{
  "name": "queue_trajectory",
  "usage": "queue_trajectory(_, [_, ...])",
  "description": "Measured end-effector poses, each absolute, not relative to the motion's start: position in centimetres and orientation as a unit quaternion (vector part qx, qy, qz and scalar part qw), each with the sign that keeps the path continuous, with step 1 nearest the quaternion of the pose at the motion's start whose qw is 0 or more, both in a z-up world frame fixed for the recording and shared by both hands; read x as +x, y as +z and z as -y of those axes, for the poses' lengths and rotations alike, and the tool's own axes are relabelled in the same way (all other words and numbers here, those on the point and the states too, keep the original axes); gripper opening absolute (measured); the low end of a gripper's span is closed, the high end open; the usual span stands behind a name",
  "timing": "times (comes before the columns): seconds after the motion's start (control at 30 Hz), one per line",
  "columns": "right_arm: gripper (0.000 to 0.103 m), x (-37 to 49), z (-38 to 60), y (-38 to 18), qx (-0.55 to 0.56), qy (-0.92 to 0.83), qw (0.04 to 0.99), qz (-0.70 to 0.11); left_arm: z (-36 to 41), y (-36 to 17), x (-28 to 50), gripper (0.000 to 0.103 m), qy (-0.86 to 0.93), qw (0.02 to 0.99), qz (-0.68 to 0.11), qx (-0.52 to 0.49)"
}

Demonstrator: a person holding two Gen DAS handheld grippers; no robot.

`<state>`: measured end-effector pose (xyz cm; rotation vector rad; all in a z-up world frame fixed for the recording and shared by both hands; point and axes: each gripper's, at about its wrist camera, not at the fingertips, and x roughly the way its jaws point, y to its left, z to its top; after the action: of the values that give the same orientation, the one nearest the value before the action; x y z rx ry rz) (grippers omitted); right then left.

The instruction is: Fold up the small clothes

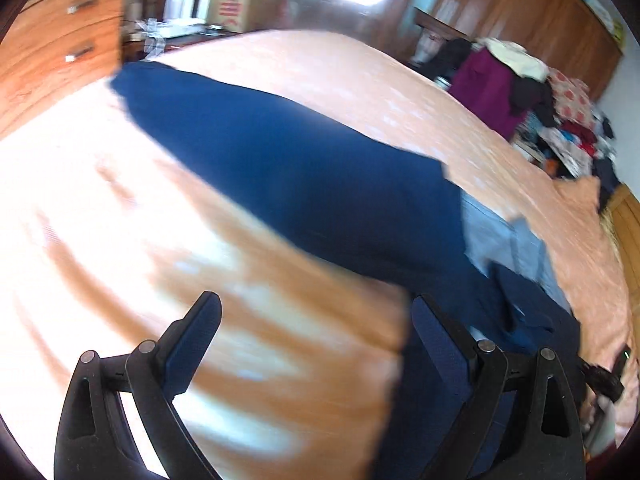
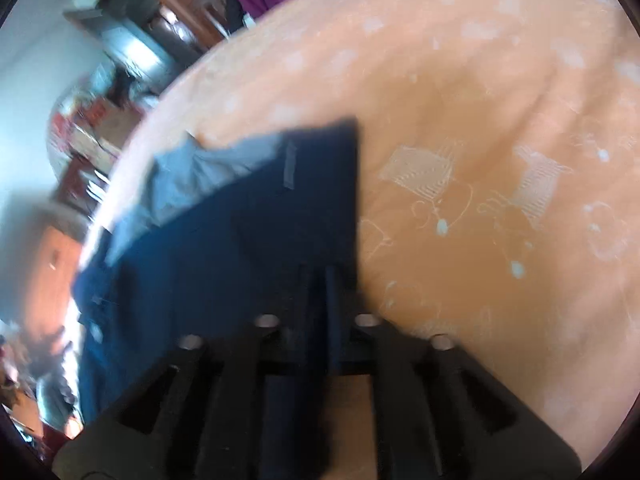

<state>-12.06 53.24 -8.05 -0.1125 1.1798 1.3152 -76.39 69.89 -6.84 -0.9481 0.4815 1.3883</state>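
A dark navy blue cloth garment [image 1: 304,184] with a pale grey-blue lining is laid across the peach patterned bedspread [image 1: 360,80] of the bed. The left gripper [image 1: 316,320] is held with its fingers spread wide, nothing between them. The right gripper [image 2: 324,276] is seen with fingers pressed together, pinching the garment's edge.

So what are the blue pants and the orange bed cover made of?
The blue pants look like soft woven cloth, matte, probably cotton: they drape and fold, with a paler grey lining showing at one end. The orange bed cover looks like thin printed fabric, matte too, with pale drawings and gentle wrinkles. Blur hides the weave, so it's a guess.
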Motion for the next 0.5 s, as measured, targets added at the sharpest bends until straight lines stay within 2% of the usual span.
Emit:
queue_trajectory(0.03, [0.051, -12.5, -52.4, -7.3, -0.042, 0.58, 0.635, -0.509, -70.2, -6.6, -78.3, 0.097, 0.617, 0.634, -0.198, -0.421])
queue_trajectory(0.07, [0.055, -13.1, -51.6, -6.7, -0.036, 0.586, 0.635, -0.503, -70.3, -6.5, -79.8, 0.097, 0.622, 0.629, -0.188, -0.426])
queue_trajectory(0.23, [0.06, -18.3, -49.3, -4.8, -0.054, 0.613, 0.613, -0.496, -73.6, -7.6, -85.7, 0.097, 0.635, 0.605, -0.169, -0.45])
queue_trajectory(0.5, [0.061, -24.1, -50.9, -5.6, -0.068, 0.621, 0.584, -0.519, -82.2, -10.5, -90.6, 0.097, 0.645, 0.585, -0.16, -0.466])
